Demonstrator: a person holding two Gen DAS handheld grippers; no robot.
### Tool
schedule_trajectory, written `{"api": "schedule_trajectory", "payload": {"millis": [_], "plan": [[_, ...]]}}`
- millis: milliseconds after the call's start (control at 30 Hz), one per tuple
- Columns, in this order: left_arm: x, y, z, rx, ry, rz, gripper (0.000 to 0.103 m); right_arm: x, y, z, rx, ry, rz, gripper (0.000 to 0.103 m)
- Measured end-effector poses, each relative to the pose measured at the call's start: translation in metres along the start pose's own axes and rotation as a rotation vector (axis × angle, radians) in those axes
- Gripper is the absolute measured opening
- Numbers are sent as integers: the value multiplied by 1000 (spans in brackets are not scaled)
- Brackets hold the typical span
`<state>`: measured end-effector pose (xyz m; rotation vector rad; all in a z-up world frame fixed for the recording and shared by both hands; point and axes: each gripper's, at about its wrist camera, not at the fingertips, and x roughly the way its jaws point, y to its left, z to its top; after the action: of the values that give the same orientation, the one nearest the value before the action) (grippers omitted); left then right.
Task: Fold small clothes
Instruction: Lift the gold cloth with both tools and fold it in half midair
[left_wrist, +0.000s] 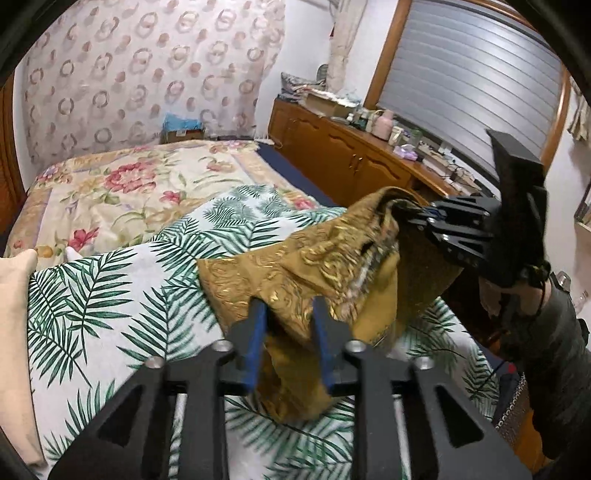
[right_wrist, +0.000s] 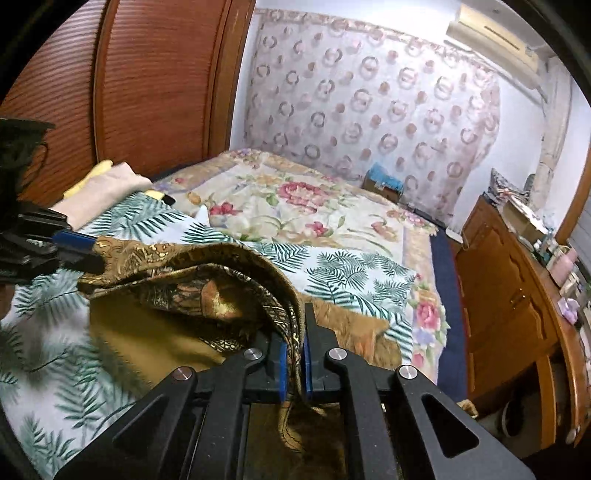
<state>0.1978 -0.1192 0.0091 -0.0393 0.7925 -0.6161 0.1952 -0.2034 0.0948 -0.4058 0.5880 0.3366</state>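
Item: gold patterned garment (left_wrist: 325, 266), lifted over the near end of the palm-print sheet (left_wrist: 110, 295). My right gripper (right_wrist: 294, 354) pinches one edge tight; my left gripper (left_wrist: 288, 314) stands partly parted, cloth between its fingers (probably regripping for the fold).

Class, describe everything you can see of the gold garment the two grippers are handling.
The gold garment is a small, soft piece of mustard cloth with a shiny metallic swirl pattern and a plainer lining. It hangs crumpled and lifted above the leaf-print sheet. The right gripper is shut on one edge. The left gripper has its fingers apart with cloth draped between them.
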Motion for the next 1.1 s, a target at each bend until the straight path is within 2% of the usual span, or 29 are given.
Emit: {"api": "schedule_trajectory", "payload": {"millis": [67, 167, 267, 333, 433, 500, 567, 667, 767, 833, 933, 1100], "plan": [[9, 8, 1, -4, 19, 5, 44, 21, -7, 6, -4, 29, 9, 6], [22, 17, 0, -1, 56, 21, 48, 44, -16, 16, 5, 59, 17, 6], [31, 25, 0, -1, 78, 34, 61, 55, -29, 24, 29, 83, 38, 6], [39, 30, 1, -3, 91, 43, 61, 52, -35, 29, 40, 83, 45, 8], [50, 37, 5, -12, 107, 54, 61, 43, -45, 38, 77, 54, 43, 20], [59, 42, 9, -14, 117, 58, 61, 32, -53, 40, 114, 26, 26, 40], [66, 45, 12, -16, 128, 72, 61, 17, -62, 45, 143, -8, -12, 52], [76, 50, 18, -16, 132, 81, 61, -4, -67, 45, 137, -25, -47, 61], [84, 57, 21, -28, 134, 99, 61, -24, -70, 35, 162, -37, -80, 64], [88, 63, 22, -37, 140, 109, 62, -29, -74, 27, 192, -26, -63, 66], [93, 68, 21, -48, 151, 110, 62, -30, -72, 10, 191, 18, -111, 67], [96, 69, 21, -42, 153, 108, 62, -12, -81, -15, 257, 122, -118, 67]]}}
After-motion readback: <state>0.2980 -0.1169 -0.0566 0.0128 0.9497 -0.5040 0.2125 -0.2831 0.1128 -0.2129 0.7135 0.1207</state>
